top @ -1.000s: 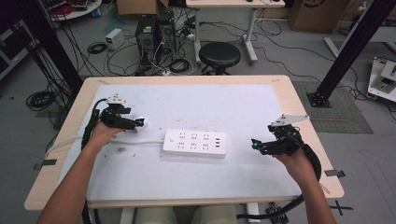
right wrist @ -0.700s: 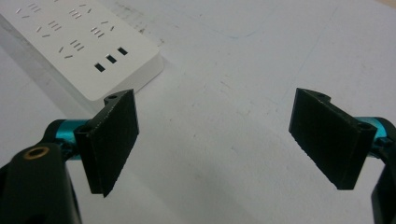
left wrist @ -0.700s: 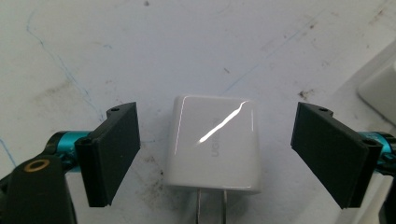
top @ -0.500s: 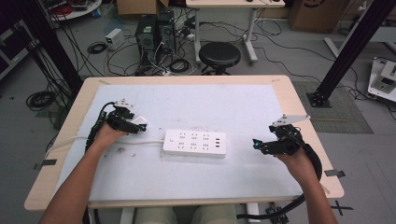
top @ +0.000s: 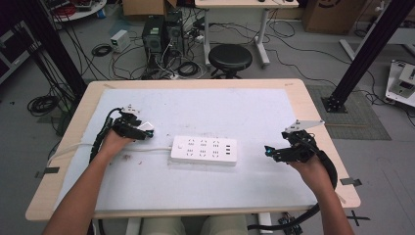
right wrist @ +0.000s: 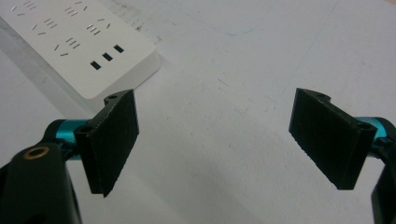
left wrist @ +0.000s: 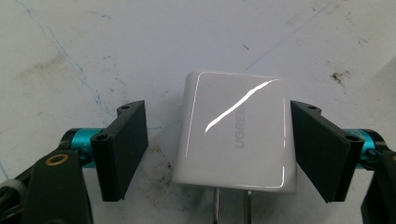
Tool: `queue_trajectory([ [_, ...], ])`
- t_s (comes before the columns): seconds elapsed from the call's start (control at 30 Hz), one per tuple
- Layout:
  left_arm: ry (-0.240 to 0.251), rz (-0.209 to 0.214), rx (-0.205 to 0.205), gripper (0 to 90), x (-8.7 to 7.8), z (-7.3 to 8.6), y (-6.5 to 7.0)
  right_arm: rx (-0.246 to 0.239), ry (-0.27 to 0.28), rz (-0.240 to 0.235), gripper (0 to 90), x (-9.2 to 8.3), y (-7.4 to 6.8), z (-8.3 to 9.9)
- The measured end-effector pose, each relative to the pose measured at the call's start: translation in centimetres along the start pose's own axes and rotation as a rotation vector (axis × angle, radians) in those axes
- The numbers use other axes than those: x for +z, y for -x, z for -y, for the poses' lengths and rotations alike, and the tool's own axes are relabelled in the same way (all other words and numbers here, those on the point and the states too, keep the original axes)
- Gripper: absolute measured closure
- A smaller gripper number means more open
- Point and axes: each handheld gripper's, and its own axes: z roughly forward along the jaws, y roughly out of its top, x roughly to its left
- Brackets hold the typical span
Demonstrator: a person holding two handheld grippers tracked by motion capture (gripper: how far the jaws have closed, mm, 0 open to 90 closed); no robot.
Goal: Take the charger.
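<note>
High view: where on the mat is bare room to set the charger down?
Free: the mat beyond the power strip, and between the strip and the right claw. Crowded: around the left claw, where the charger lies.

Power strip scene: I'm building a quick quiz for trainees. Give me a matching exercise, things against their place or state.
Things:
1. white charger
2. power strip
3. right gripper
4. round stool

Places or states:
A. on the floor beyond the table
B. jaws wide apart, nothing between them
C. lying mid-table
D. between the left gripper's jaws, prongs toward the camera

Pairs: 1-D, 2-C, 3-B, 4-A
</note>
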Motion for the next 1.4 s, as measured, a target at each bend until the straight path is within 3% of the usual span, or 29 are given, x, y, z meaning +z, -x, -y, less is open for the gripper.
queue_trajectory([
  [0.27,0.005,-0.014,0.01,29.4,-0.1,0.1,0.1,-0.003,0.001,0.002,16.1,-0.1,0.0,-0.1],
  [0.47,0.031,-0.001,0.035,41.0,-0.3,0.4,0.4,-0.009,0.006,0.002,16.1,-0.1,-0.2,-0.1],
  [0.73,0.039,-0.01,0.021,42.4,-0.4,0.6,0.6,-0.011,0.007,0.002,16.2,-0.1,-0.3,-0.1],
  [0.87,0.039,-0.038,0.025,42.4,-0.6,0.6,1.0,-0.008,0.003,-0.002,16.2,0.0,-0.3,0.0],
  [1.0,0.056,-0.054,0.002,42.5,-1.6,0.4,1.4,-0.008,0.004,-0.004,16.1,0.1,-0.3,-0.2],
  [1.13,0.105,-0.064,-0.032,42.5,-2.9,0.2,1.9,-0.02,0.0,-0.01,16.2,0.3,-0.5,-0.3],
  [1.17,0.127,-0.059,-0.077,42.5,-3.6,0.1,2.2,-0.021,-0.003,-0.013,16.1,0.3,-0.6,-0.3],
  [1.2,0.131,-0.058,-0.085,42.5,-3.9,0.1,2.4,-0.023,-0.003,-0.015,16.1,0.3,-0.7,-0.3],
  [1.4,0.197,-0.065,-0.092,42.5,-5.8,0.0,4.1,-0.017,0.016,-0.001,16.1,0.4,-0.9,-0.3],
])
